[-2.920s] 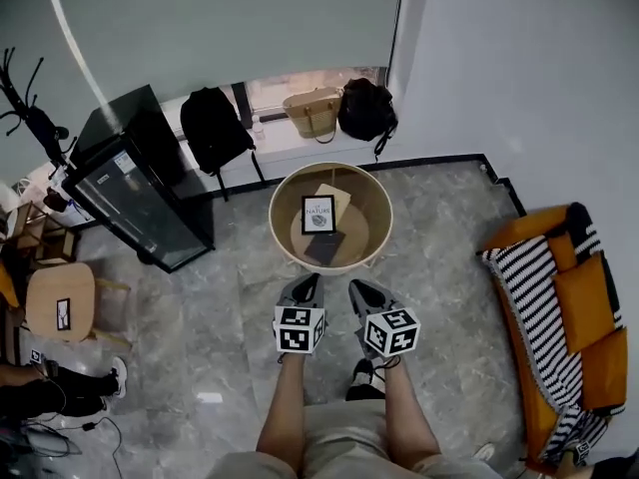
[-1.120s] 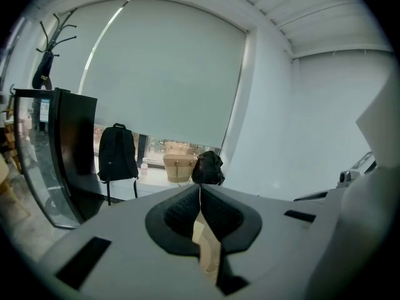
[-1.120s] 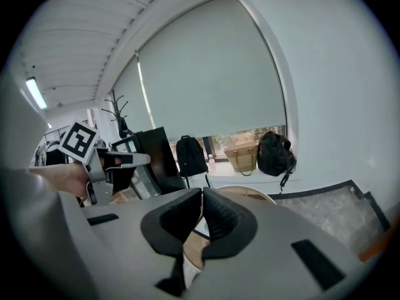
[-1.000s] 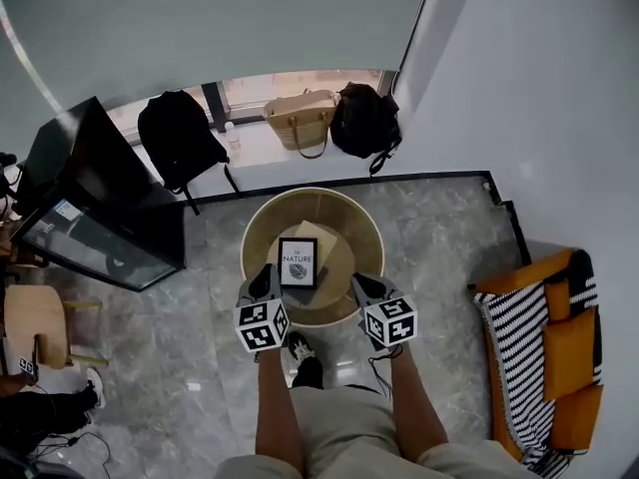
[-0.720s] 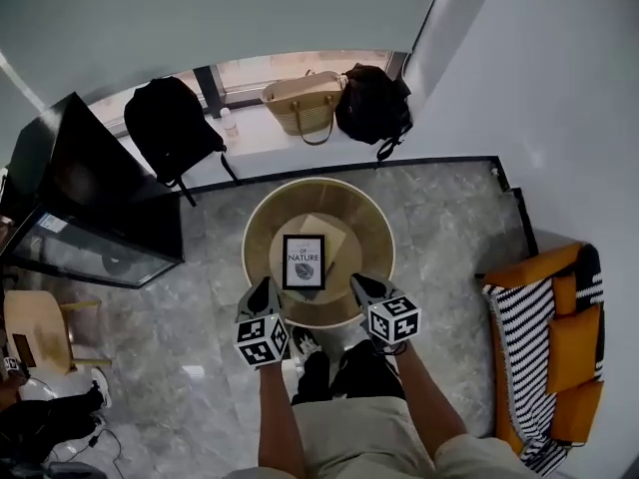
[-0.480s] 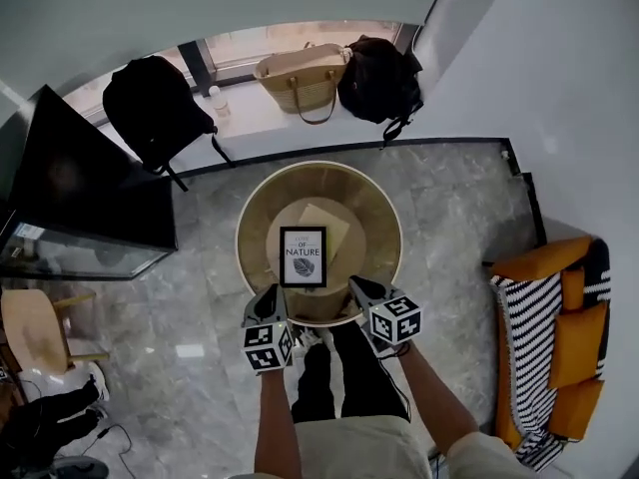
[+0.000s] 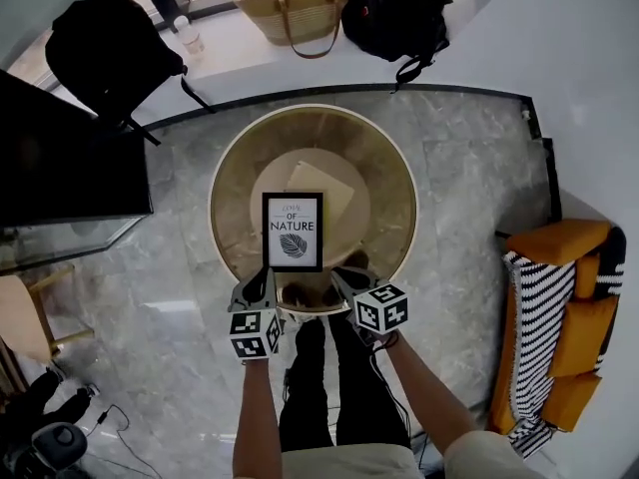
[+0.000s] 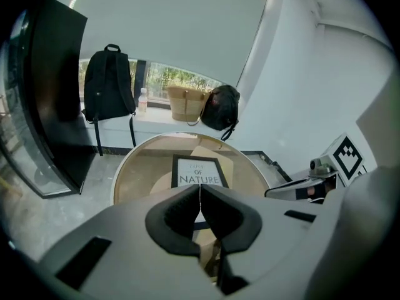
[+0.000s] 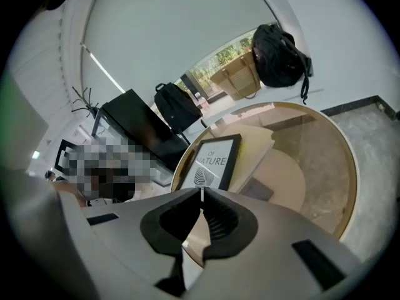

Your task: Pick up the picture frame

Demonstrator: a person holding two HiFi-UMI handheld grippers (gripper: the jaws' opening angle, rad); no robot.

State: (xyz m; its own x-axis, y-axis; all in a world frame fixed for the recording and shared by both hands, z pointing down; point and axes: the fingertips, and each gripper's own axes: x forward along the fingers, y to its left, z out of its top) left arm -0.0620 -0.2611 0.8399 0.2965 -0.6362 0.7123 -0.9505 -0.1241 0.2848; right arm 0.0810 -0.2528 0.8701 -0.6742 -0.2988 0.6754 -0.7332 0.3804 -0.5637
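Black-framed picture frame with "NATURE" print lies centre frame on round glass-topped table. Left gripper, right gripper just below it; both jaws together, empty.

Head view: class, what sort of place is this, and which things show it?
Probably a home living room or lounge: an orange sofa with a striped throw, a low round table bearing a picture frame, and a woven bag on the window ledge.

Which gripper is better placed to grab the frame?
Left, marginally: left gripper is at the near corner of the picture frame, centred beyond its jaws. Right gripper stands off to the side. Both shut.
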